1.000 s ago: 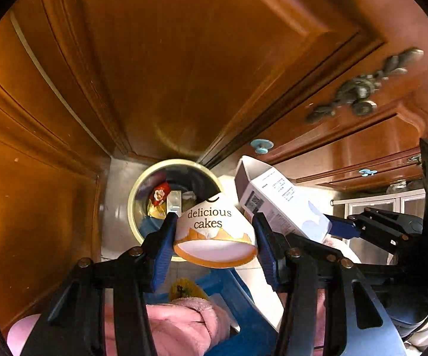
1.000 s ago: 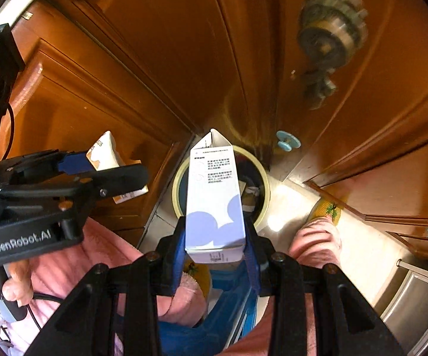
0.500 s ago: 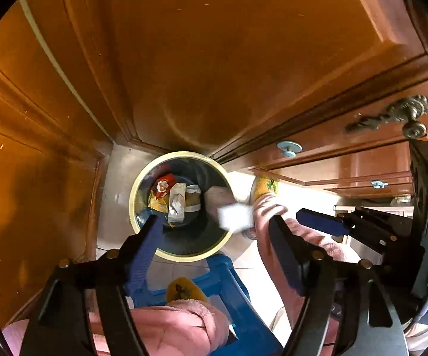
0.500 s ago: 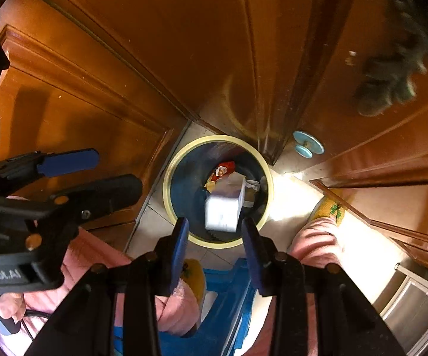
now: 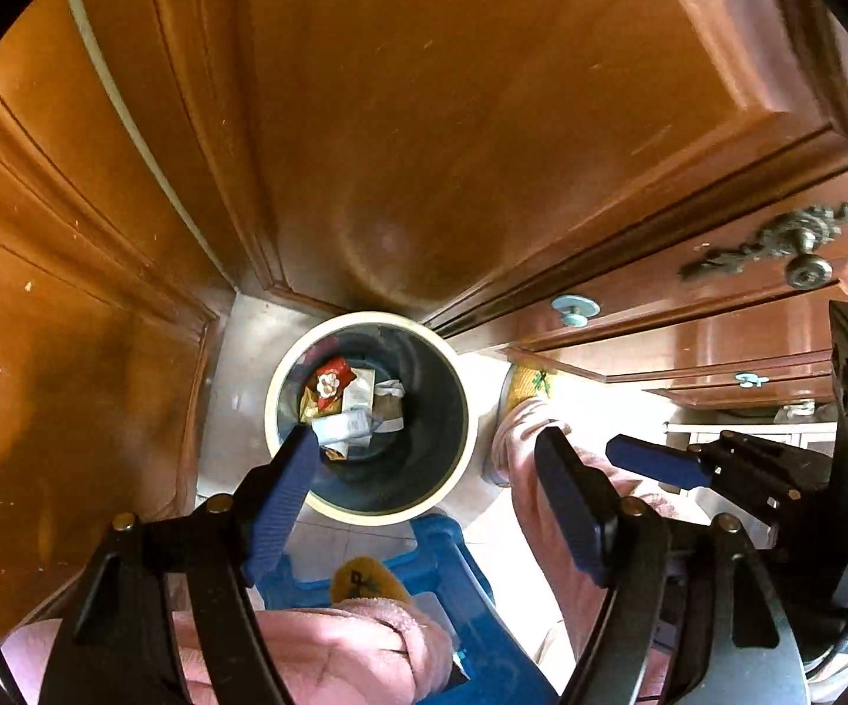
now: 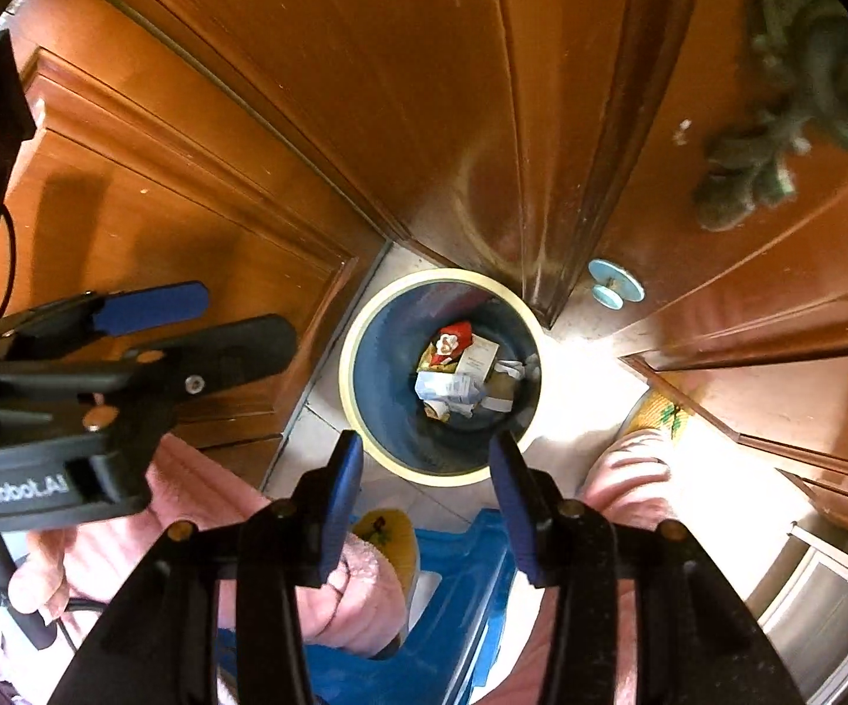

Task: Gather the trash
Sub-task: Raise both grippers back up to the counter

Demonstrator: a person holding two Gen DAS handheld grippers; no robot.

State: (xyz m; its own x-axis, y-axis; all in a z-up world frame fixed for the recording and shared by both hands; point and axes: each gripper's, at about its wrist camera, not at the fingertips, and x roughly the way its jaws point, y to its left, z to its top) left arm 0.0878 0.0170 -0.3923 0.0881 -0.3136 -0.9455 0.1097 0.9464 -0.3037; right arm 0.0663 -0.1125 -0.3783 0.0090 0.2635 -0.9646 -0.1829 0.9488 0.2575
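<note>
A round bin with a cream rim (image 5: 283, 370) (image 6: 353, 341) and dark blue inside stands on the floor in the corner of wooden cabinets. Trash lies at its bottom: a white carton (image 5: 345, 429) (image 6: 450, 388), a red and gold wrapper (image 5: 330, 382) (image 6: 450, 343) and crumpled paper. My left gripper (image 5: 424, 493) is open and empty above the bin's near rim. My right gripper (image 6: 424, 493) is open and empty, also above the near rim. Each gripper shows in the other's view: the right one (image 5: 712, 470) and the left one (image 6: 189, 323).
Wooden cabinet doors (image 5: 453, 117) rise behind and left of the bin, with an ornate metal handle (image 5: 800, 241) and light blue knobs (image 5: 574, 308). A blue stool (image 5: 453, 576) and the person's pink-clad legs and yellow slippers (image 6: 386, 529) are below the grippers.
Both grippers opened. The cake cup and the white carton dropped from them into the bin, where they now lie among the trash.
</note>
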